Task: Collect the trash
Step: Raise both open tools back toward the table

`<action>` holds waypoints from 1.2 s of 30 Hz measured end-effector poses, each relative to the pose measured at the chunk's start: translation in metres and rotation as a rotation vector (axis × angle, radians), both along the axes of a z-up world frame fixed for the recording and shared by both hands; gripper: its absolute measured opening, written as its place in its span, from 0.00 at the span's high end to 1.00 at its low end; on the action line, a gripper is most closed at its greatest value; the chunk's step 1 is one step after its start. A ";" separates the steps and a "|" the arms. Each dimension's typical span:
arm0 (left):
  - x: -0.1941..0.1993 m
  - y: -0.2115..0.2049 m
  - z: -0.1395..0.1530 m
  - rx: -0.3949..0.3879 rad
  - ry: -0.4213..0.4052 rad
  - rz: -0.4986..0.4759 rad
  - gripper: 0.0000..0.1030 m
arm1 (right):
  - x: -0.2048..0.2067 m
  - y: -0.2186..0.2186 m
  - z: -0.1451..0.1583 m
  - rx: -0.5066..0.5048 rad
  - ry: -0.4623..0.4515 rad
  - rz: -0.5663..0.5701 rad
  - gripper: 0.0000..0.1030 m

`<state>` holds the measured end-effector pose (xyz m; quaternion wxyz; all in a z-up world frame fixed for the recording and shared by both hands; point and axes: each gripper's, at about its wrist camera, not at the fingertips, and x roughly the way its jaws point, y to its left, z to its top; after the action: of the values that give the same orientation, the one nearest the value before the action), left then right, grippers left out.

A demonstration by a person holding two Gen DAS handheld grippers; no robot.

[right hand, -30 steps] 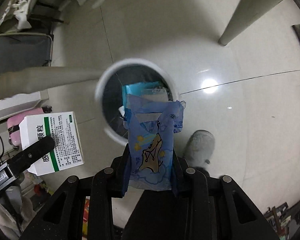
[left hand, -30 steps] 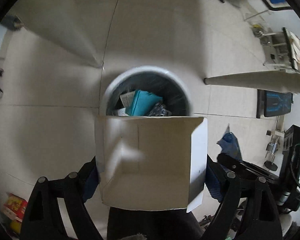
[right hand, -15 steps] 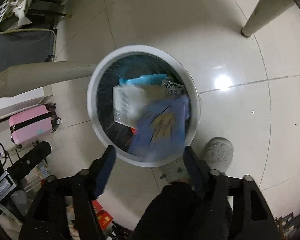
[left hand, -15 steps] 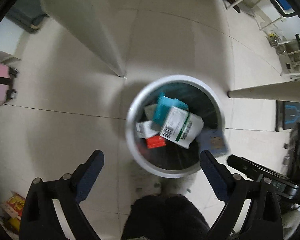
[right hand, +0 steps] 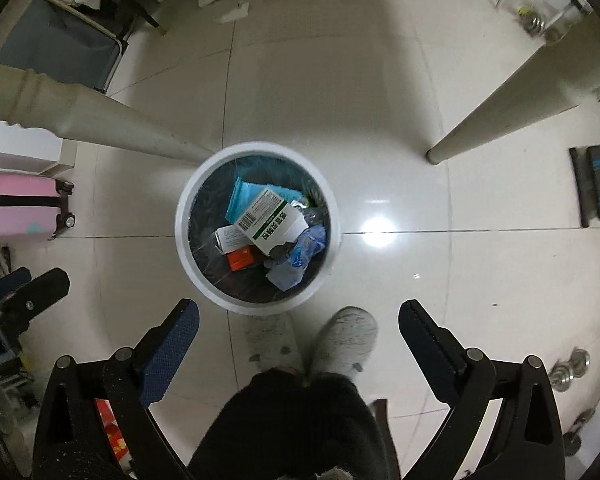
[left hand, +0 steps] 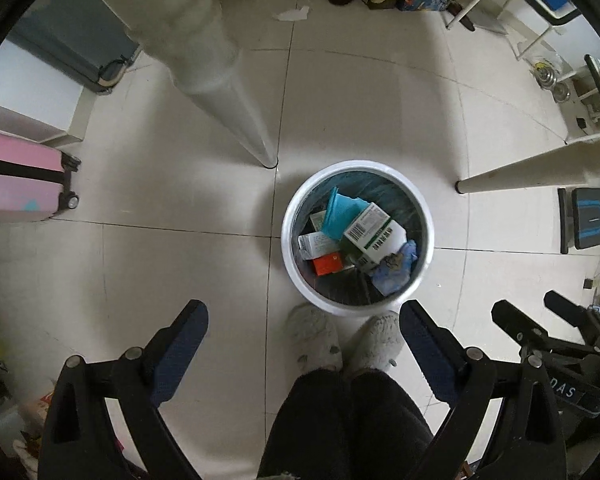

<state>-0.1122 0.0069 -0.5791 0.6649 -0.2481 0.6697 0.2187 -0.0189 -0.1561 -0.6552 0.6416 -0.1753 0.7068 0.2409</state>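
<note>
I'm holding both claws spread and empty now — the left claw (left hand: 302, 334) has let its white carton (left hand: 374, 236) drop, the right claw (right hand: 298, 330) its blue wrapper (right hand: 300, 256). Both are lying in the bin (right hand: 256, 304) at mid-frame (on older trash), so I'm judging this drop finished.

White bin (left hand: 427, 236) w/ dark liner. Inside: white box (left hand: 374, 236) w/ green band & black barcode, teal pack (left hand: 340, 212), red-orange carton (left hand: 327, 264), pale blue wrapper (left hand: 396, 276). Pink suitcase (left hand: 18, 178) w/ black trim; cream floor tiles (left hand: 172, 184); 2 grey slippers (left hand: 314, 338).
</note>
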 end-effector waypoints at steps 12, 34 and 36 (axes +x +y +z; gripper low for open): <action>-0.011 -0.018 0.128 0.013 -0.060 -0.006 0.05 | -0.004 -0.015 0.166 0.024 -0.076 0.030 0.02; 0.018 0.022 0.330 0.217 -0.276 -0.001 0.05 | 0.028 -0.002 0.414 0.196 -0.109 -0.106 0.02; 0.039 0.035 0.340 0.259 -0.285 -0.002 0.01 | 0.055 0.009 0.428 0.207 -0.127 -0.118 0.02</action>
<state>-0.0729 0.0422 -0.2393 0.7798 -0.1880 0.5351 0.2651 0.0360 -0.1474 -0.2277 0.7127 -0.0811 0.6453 0.2628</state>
